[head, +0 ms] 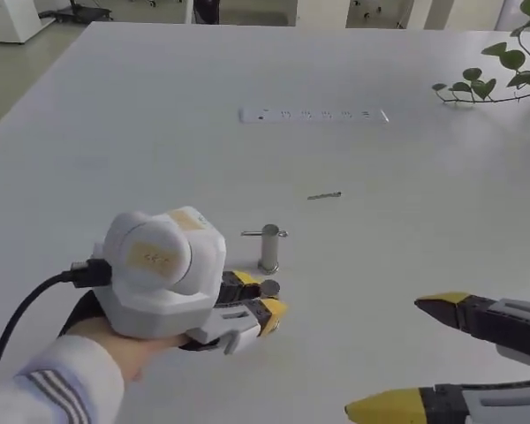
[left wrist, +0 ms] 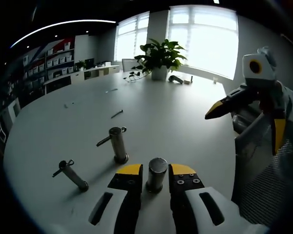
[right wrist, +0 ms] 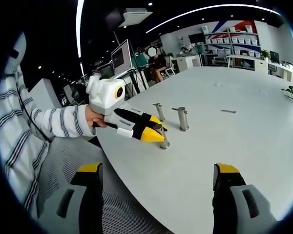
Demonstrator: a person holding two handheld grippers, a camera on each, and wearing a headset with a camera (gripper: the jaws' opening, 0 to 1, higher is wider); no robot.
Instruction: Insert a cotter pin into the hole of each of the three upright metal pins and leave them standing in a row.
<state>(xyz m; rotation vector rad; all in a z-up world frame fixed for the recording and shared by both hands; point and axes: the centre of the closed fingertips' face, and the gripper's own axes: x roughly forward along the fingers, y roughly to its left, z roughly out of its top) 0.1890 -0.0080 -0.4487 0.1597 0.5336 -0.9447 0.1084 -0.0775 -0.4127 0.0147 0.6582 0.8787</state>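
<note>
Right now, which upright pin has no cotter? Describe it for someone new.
On the white table, find the left gripper with yellow-tipped fingers. The metal pin standing between them is it: bare top, while both neighbouring pins carry a cotter pin through theirs.

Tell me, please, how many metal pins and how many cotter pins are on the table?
Metal pins: 3
Cotter pins: 3 (two inserted, one lying loose)
Total: 6
</note>
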